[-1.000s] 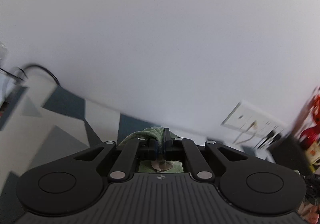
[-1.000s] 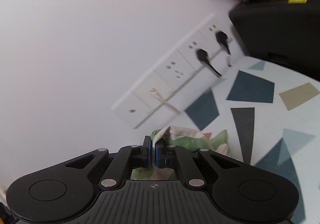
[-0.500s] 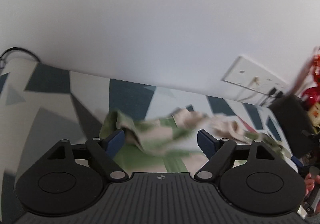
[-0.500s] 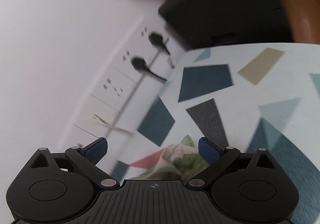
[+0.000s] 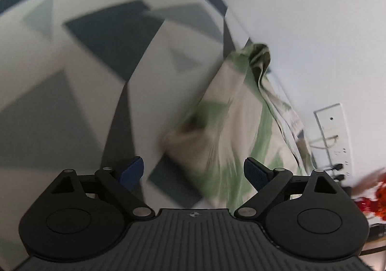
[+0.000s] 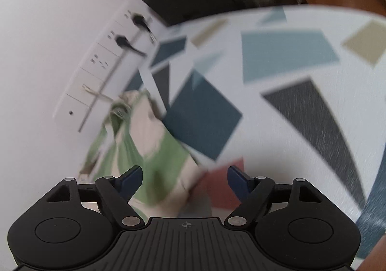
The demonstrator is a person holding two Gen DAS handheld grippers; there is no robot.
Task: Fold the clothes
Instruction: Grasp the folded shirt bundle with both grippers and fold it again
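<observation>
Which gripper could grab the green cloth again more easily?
Probably the left gripper: the green cloth lies between and ahead of its open jaws. At the right gripper it sits off toward one finger.

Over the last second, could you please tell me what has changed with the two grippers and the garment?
Both grippers let go: the left gripper and right gripper, each clamped on the green and cream garment a second ago, now have jaws wide apart. The garment has dropped onto the patterned tablecloth by the wall. Both cameras swung downward. The wall sockets remain unchanged.
</observation>
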